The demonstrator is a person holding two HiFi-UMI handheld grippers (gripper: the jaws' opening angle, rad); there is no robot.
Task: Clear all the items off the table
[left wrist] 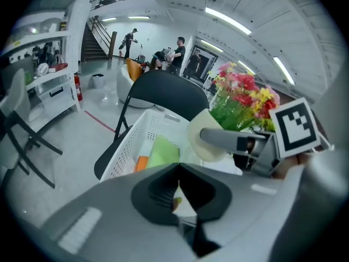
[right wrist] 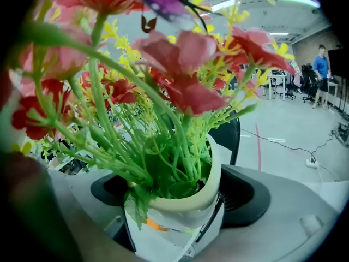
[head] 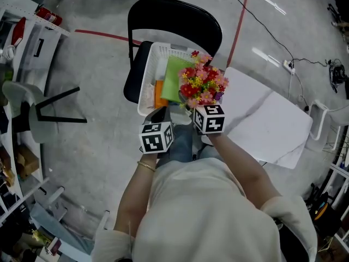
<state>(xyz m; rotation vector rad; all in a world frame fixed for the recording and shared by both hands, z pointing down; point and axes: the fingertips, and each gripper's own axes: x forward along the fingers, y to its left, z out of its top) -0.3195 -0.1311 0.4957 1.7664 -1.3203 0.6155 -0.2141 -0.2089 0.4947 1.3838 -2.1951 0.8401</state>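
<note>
Judging the step in hand as the drop-off of the flower pot (right wrist: 191, 203) into the white basket (head: 158, 51) sitting on the black chair (head: 174, 15), well apart from the table (head: 267, 119).
Holding the pot aloft with the right gripper (right wrist: 174, 192), jaws standing wide apart and clamping the cream wall from both sides; red and yellow flowers (right wrist: 180, 86) rising upright above the rim.
Hovering the pot over the basket's right edge, not yet resting inside, as far as the head view is showing.
Sharing the basket already: a green item (head: 175, 78) and an orange item (head: 160, 94).
Keeping the left gripper (left wrist: 178, 190) beside the right one, pads pressing together, gripping nothing.
Expecting the next move to call for lowering the pot upright onto a free patch of the basket, clear of the wall, then parting the right jaws; tipping looking likely if releasing too high, the flowers making it top-heavy
</note>
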